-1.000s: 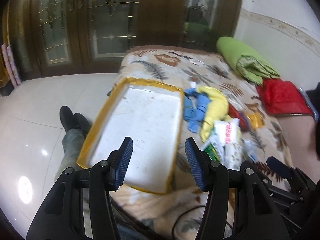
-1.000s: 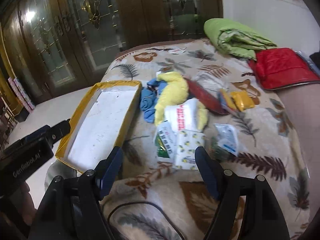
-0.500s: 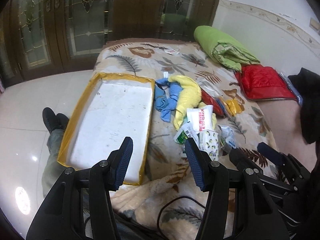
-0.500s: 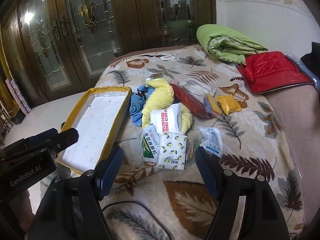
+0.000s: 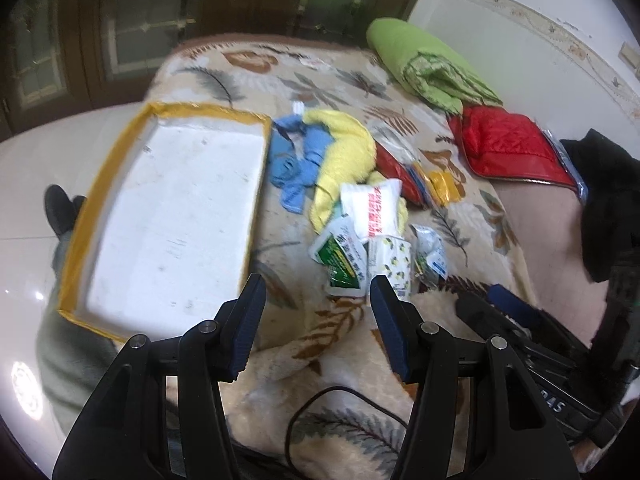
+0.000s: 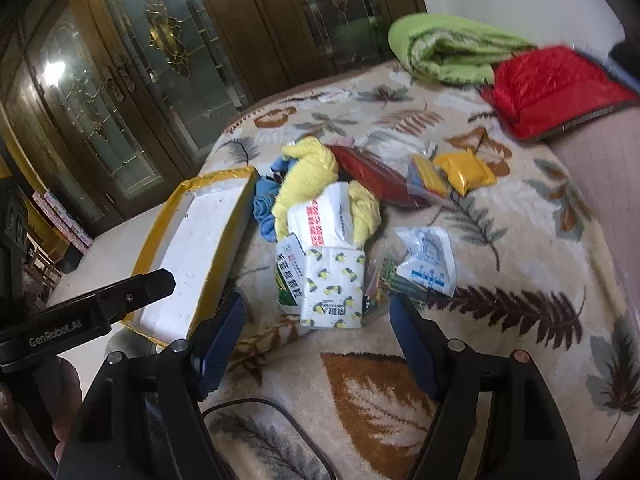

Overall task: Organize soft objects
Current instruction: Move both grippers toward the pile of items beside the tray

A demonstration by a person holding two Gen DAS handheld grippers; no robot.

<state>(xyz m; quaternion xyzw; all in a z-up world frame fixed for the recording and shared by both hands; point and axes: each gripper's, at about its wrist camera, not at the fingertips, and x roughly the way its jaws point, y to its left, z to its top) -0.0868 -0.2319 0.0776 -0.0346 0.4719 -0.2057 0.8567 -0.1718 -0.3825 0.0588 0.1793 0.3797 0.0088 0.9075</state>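
- We see the tray (image 5: 168, 216) lying bare, left of the soft pile (image 6: 320, 216) on the bed.
- Both hand-held grippers, left (image 5: 318, 320) and right (image 6: 316, 336), are spread, empty, near the lemon-print tissue pack (image 6: 334, 288).
- We judge the approach under way; next: straddle one packet, pinch.

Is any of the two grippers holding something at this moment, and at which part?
Nothing is held. The left gripper and the right gripper both stand open above the blanket.
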